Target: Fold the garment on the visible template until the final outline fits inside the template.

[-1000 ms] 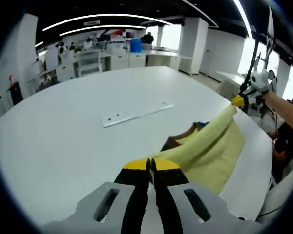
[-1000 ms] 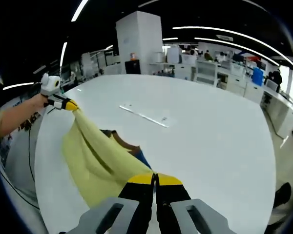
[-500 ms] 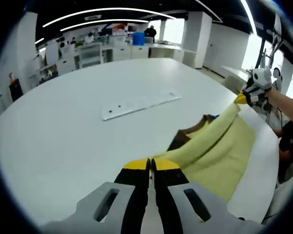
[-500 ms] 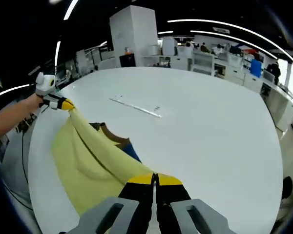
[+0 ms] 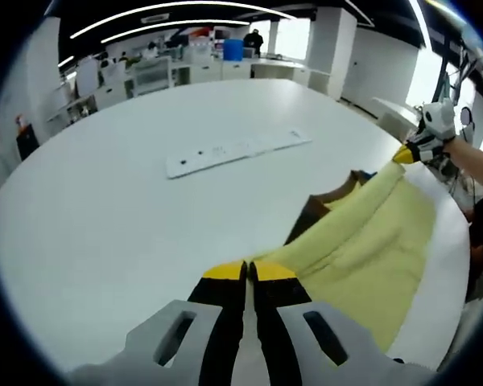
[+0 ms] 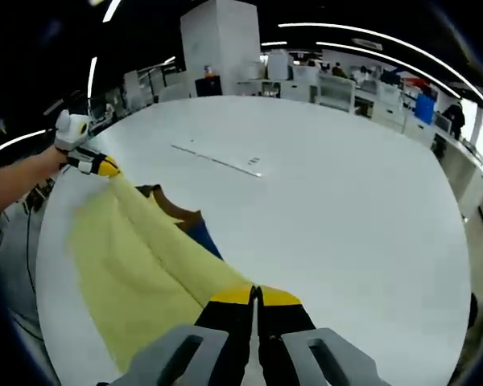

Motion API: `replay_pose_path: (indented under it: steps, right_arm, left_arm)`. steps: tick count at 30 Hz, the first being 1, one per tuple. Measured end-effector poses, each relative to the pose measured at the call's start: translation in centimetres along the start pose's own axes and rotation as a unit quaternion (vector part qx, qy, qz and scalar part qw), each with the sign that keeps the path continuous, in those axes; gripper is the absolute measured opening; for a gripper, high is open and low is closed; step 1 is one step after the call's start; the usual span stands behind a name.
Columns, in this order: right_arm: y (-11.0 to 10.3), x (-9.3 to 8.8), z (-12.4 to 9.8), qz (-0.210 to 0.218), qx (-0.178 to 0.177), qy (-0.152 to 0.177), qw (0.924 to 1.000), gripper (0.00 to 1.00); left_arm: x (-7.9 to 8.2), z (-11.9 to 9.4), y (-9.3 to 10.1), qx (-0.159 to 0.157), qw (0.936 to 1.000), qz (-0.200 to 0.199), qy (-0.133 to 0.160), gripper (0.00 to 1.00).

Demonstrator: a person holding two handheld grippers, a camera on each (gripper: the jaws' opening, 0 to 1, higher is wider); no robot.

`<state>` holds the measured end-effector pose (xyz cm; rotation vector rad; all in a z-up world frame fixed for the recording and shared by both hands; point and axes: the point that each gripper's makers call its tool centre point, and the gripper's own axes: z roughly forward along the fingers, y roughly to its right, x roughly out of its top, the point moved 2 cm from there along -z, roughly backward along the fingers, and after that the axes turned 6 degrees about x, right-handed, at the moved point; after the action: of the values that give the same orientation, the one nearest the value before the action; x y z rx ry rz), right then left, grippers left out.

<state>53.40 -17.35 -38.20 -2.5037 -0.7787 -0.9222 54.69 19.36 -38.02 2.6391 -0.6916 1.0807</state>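
Left gripper view: both grippers' fingers clamp the yellow garment (image 5: 362, 249) above the table (image 5: 105, 217)

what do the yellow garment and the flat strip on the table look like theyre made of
Yellow garment: looks like soft woven or knit fabric with a matte finish; it sags and creases between the two grippers. Flat strip: seems rigid, perhaps pale plastic or painted metal; it lies straight and flat on the white table with small dark marks. Which one is hard to tell.
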Motion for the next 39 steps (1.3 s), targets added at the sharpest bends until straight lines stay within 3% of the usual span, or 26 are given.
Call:
replay_pose_path:
  steps: [4, 6, 8, 11, 19, 25, 29, 35, 39]
  right_arm:
    - [0.5, -0.2, -0.3, -0.029, -0.019, -0.011, 0.9993, 0.02]
    - [0.6, 0.1, -0.6, -0.032, -0.021, -0.004, 0.9992, 0.11]
    - [0.2, 0.6, -0.8, -0.045, -0.011, 0.009, 0.9989, 0.14]
    - [-0.7, 1.2, -0.8, -0.076, 0.003, 0.017, 0.9970, 0.10]
    - [-3.8, 0.8, 0.9, -0.130, 0.049, 0.002, 0.9903, 0.13]
    - [-4.9, 0.1, 1.9, -0.156, 0.062, -0.016, 0.9857, 0.17]
    - [-5.6, -0.1, 2.3, -0.163, 0.076, -0.016, 0.9836, 0.20]
    - [-5.8, -0.8, 2.9, -0.189, 0.076, -0.039, 0.9783, 0.24]
    - [-5.3, -1.3, 3.2, -0.191, 0.072, -0.048, 0.9777, 0.22]
  left_arm:
    - [0.2, -0.4, -0.4, 0.013, 0.9999, -0.003, 0.005, 0.02]
    - [0.3, -0.7, -0.7, 0.018, 0.9998, -0.003, 0.007, 0.04]
    - [0.7, -1.1, -0.7, 0.015, 0.9997, 0.000, 0.017, 0.05]
    - [1.4, -1.3, 0.3, -0.009, 0.9987, 0.028, 0.040, 0.04]
    - [0.7, -0.7, 3.4, -0.062, 0.9918, 0.101, 0.047, 0.03]
    - [-0.6, 0.1, 5.0, -0.091, 0.9791, 0.180, 0.025, 0.04]
    - [-0.8, 0.4, 5.8, -0.101, 0.9748, 0.197, 0.026, 0.05]
    - [-1.0, 1.2, 5.5, -0.092, 0.9709, 0.221, 0.016, 0.10]
    - [-1.7, 1.6, 5.3, -0.084, 0.9655, 0.246, -0.002, 0.18]
